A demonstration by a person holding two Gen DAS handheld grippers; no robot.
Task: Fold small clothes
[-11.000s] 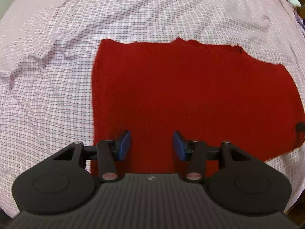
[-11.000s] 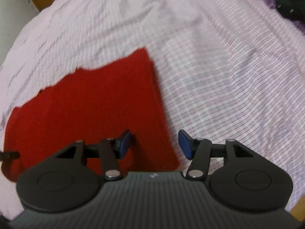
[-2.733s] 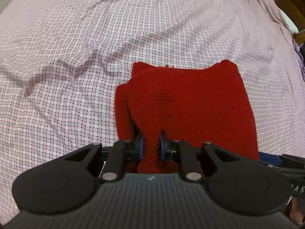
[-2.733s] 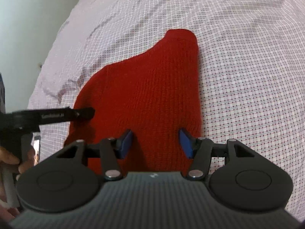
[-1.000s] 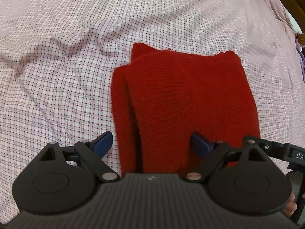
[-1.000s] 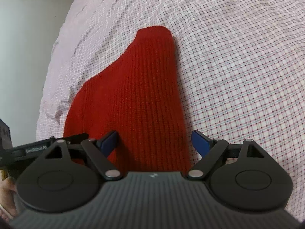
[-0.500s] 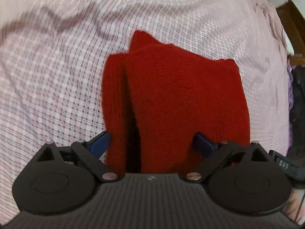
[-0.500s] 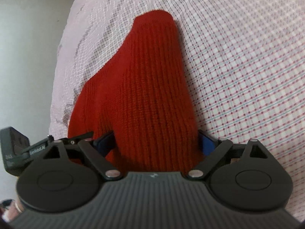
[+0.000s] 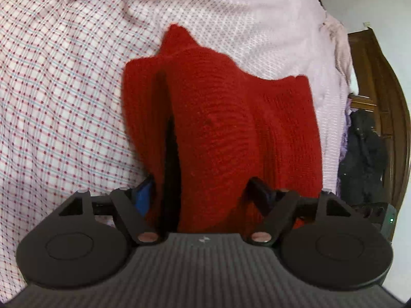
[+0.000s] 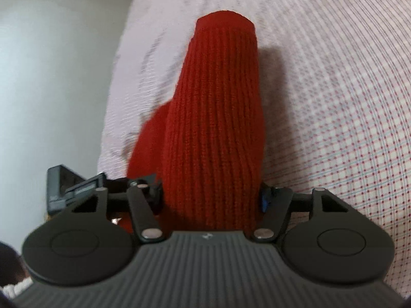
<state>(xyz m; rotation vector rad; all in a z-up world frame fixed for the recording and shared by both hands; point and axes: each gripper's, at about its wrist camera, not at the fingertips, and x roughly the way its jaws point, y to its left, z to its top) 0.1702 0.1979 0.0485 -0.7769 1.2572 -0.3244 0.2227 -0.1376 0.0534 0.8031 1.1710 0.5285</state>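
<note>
we find both views mounted just behind the fingers, each angled down onto the bed (image 9: 64, 89) at close range. the left wrist view looks along the left gripper (image 9: 203, 192), with the red knit garment (image 9: 226, 128) filling its centre. the right wrist view looks along the right gripper (image 10: 210, 195) over the same garment (image 10: 218, 128). both share the garment, the checked sheet (image 10: 334, 102) and a glimpse of the opposite gripper.

Checked pink-white bedsheet (image 9: 64, 89) wrinkled, covers bed. Dark wooden furniture (image 9: 380, 102) right of sheet's edge, black garment (image 9: 364, 148) hanging against it. Pale grey wall (image 10: 51, 64) left of the sheet in right wrist view.
</note>
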